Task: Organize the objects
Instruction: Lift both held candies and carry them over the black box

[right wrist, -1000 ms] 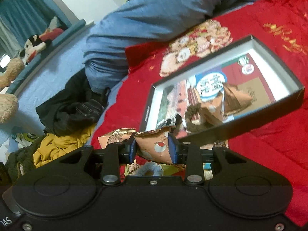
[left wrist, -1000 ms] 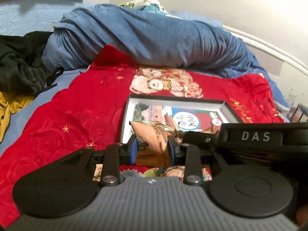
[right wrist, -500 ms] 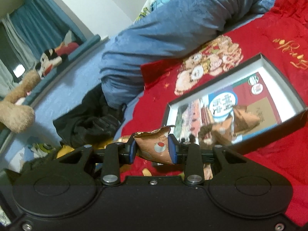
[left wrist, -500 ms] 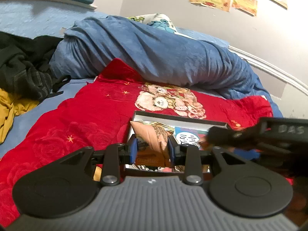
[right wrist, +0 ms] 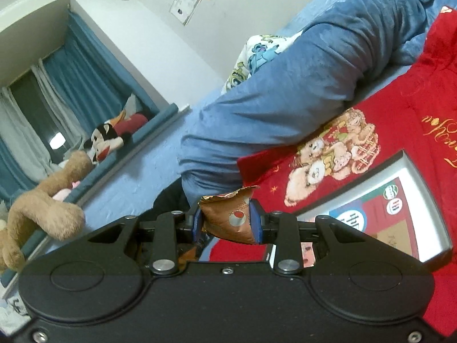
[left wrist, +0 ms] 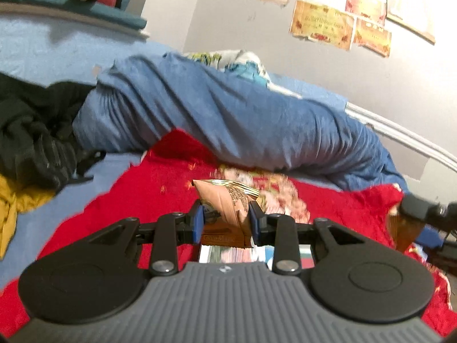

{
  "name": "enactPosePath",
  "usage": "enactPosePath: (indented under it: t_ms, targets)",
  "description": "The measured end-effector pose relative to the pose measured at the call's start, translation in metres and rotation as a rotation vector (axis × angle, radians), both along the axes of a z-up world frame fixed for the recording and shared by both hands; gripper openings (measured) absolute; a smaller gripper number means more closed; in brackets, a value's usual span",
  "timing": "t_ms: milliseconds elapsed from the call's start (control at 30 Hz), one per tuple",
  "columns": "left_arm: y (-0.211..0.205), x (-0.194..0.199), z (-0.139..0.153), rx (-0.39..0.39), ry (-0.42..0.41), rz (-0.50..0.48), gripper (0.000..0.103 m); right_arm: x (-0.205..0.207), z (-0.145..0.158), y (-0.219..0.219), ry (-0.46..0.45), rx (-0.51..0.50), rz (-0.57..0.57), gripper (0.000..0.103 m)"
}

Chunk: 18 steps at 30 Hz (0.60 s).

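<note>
My left gripper (left wrist: pixel 225 219) is shut on a brown snack packet (left wrist: pixel 225 205) and holds it above the red blanket (left wrist: pixel 137 200). My right gripper (right wrist: pixel 227 220) is shut on another brown snack packet (right wrist: pixel 232 217), also held in the air. The open black box (right wrist: pixel 422 188) with a printed sheet inside lies on the red blanket to the right in the right wrist view. In the left wrist view only a strip of the box (left wrist: pixel 228 254) shows under the fingers. The right gripper's tip (left wrist: pixel 420 208) shows at the right edge there.
A rolled blue duvet (left wrist: pixel 228 120) lies across the bed behind the blanket. Black clothes (left wrist: pixel 31 131) and a yellow garment (left wrist: pixel 14 208) lie at the left. Plush toys (right wrist: pixel 45 211) sit on the window ledge. A white bed rail (left wrist: pixel 405 140) runs at the right.
Both grippers have risen and tilted up with their packets. The box has dropped low in both views and more of the wall and window shows.
</note>
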State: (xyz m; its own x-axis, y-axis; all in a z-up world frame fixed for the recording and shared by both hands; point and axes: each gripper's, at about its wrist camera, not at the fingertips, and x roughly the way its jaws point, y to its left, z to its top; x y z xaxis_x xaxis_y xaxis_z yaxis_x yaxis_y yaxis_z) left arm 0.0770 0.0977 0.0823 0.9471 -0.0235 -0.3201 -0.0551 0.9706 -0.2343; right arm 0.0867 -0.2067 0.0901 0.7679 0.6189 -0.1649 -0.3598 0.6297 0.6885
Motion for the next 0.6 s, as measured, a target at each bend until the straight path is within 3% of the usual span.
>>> enactPosePath:
  t_ms: [200,333,500,600]
  targets:
    - [0.002,0.012,0.037,0.034,-0.091,-0.035,0.038,0.006,0.023,0.003,-0.059,-0.037,-0.021,0.032]
    - [0.004,0.022,0.052,-0.011,-0.156,-0.086,0.038,0.017,0.035,0.004,-0.082,-0.033,-0.031,0.032]
    - [0.004,0.034,0.052,-0.047,-0.192,-0.115,0.038,0.042,0.037,0.006,-0.071,-0.012,-0.048,0.032]
    - [0.002,0.040,0.043,0.007,-0.197,-0.114,0.038,0.060,0.032,0.011,-0.059,-0.030,-0.059,0.032]
